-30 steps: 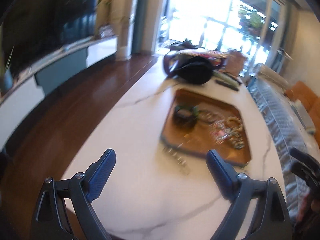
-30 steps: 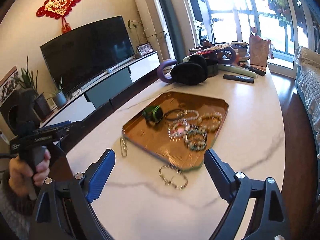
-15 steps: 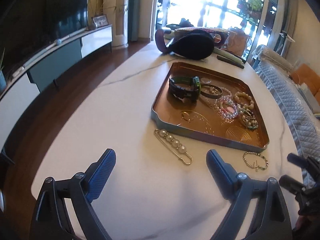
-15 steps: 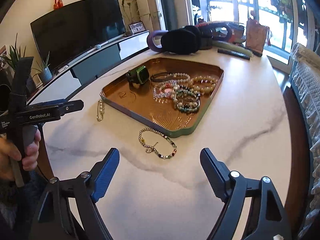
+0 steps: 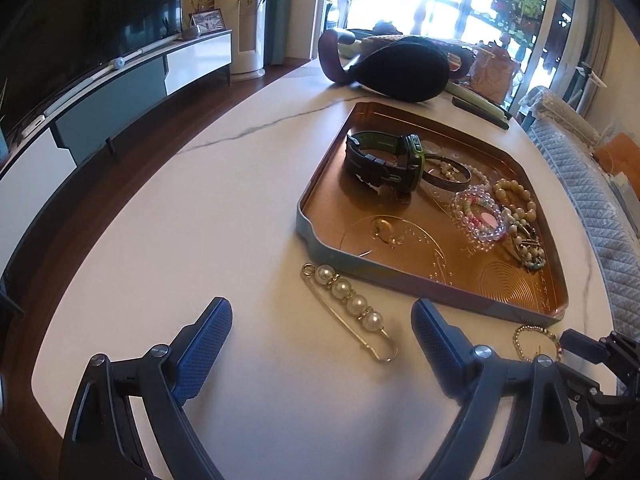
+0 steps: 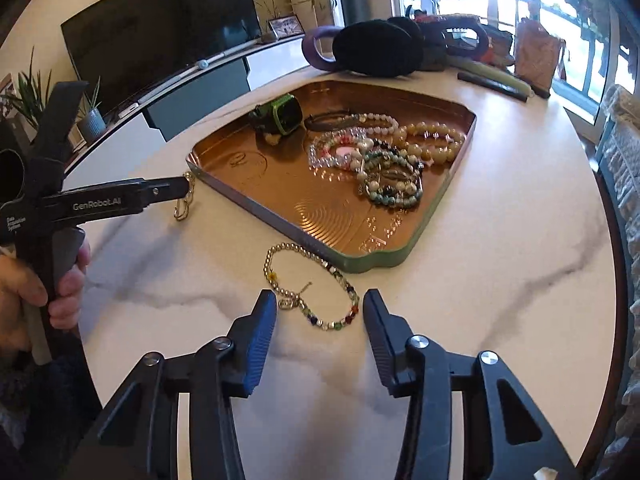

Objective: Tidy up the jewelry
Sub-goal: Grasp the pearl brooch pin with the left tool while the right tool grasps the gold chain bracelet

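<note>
A copper tray (image 5: 316,200) (image 6: 248,200) on the white marble table holds a green watch (image 5: 384,156) (image 6: 282,114) and several bead bracelets (image 6: 384,160). A gold pin with pearls (image 5: 348,300) lies on the table just before the tray, between and slightly ahead of my left gripper's (image 5: 322,324) wide open fingers. A gold bracelet with coloured beads (image 6: 312,288) (image 5: 534,340) lies by the tray's near corner. My right gripper (image 6: 318,304) hovers over its near part, jaws closing, the beads between the pads but untouched.
Black earmuffs (image 6: 376,50), a purple handle, a pouch and dark sticks crowd the table's far end. A TV and low cabinet stand to the left, a quilted sofa (image 5: 580,184) to the right. A hand (image 6: 40,292) holds the left gripper's handle.
Both grippers have dropped toward the table and come nearer the jewelry. The right jaws have narrowed around the coloured bracelet; the left jaws kept their width.
</note>
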`<state>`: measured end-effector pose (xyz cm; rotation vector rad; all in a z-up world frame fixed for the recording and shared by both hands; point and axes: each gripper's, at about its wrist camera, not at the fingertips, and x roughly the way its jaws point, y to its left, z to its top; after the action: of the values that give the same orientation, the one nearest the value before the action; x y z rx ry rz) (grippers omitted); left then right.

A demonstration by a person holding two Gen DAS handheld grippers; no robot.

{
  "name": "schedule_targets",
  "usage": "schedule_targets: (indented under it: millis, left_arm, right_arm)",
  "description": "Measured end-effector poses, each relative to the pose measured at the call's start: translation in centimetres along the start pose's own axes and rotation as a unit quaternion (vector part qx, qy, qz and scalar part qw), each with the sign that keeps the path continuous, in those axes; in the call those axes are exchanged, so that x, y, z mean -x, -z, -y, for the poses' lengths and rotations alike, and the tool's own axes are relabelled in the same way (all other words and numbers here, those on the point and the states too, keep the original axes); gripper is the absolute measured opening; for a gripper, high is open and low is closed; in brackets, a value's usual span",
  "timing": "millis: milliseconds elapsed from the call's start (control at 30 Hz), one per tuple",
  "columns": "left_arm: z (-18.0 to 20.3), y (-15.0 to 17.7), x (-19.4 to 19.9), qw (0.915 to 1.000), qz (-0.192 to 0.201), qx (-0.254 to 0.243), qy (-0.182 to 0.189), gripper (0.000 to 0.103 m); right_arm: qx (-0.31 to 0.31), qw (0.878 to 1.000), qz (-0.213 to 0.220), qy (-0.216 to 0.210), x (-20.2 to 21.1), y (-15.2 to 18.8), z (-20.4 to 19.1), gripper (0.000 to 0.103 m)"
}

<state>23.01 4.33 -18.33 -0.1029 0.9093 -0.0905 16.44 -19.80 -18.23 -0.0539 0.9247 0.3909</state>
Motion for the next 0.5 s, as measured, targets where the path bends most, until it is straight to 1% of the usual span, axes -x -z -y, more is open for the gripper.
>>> schedule_targets:
  millis: [33, 67, 133, 167, 200, 233, 267, 300, 367, 433, 500]
  left_arm:
    - [0.1, 0.0, -0.2, 1.0000, -0.002, -0.002, 0.001, 0.090]
    - [0.4, 0.0, -0.6, 1.0000, -0.006, -0.008, 0.000, 0.088]
    - [1.0, 0.2, -1.1, 0.9995, -0.004, -0.026, -0.014, 0.080]
    - [1.4, 0.3, -1.2, 0.9989, -0.001, -0.040, -0.023, 0.072]
    - [1.7, 0.4, -1.1, 0.9982, 0.006, -0.054, -0.025, 0.065]
    - [1.8, 0.4, -1.0, 0.9982, 0.008, -0.054, -0.023, 0.050]
    - [1.7, 0.5, -0.8, 0.9983, 0.010, -0.053, -0.022, 0.033]
    - [1.6, 0.5, -0.6, 0.9984, 0.011, -0.052, -0.020, 0.030]
    - [1.4, 0.6, -0.4, 0.9986, 0.007, -0.051, -0.011, 0.023]
    - [1.1, 0.7, 0.1, 0.9989, 0.001, -0.044, 0.014, 0.016]
    - [1.1, 1.2, 0.6, 0.9984, -0.012, -0.042, 0.036, 0.014]
  right_arm:
    - [0.000, 1.000, 0.000, 0.000, 0.0, 0.0, 0.0, 0.043]
    - [0.003, 1.000, -0.001, -0.001, -0.2, 0.0, -0.1, 0.043]
    - [0.026, 1.000, -0.003, 0.013, -0.4, 0.0, -0.7, 0.043]
    - [0.043, 0.999, -0.004, 0.024, -0.6, 0.1, -1.1, 0.044]
    - [0.062, 0.997, -0.006, 0.036, -0.7, 0.2, -1.7, 0.044]
    - [0.068, 0.997, -0.006, 0.040, -0.7, 0.2, -1.9, 0.042]
    - [0.065, 0.997, -0.006, 0.036, -0.6, 0.2, -1.8, 0.037]
    - [0.064, 0.997, -0.006, 0.032, -0.6, 0.2, -1.7, 0.035]
    - [0.064, 0.997, -0.010, 0.041, -0.5, 0.0, -1.6, 0.007]
    - [0.059, 0.997, -0.012, 0.039, -0.4, 0.0, -1.5, 0.007]
    - [0.056, 0.998, -0.014, 0.034, -0.4, 0.0, -1.5, 0.007]
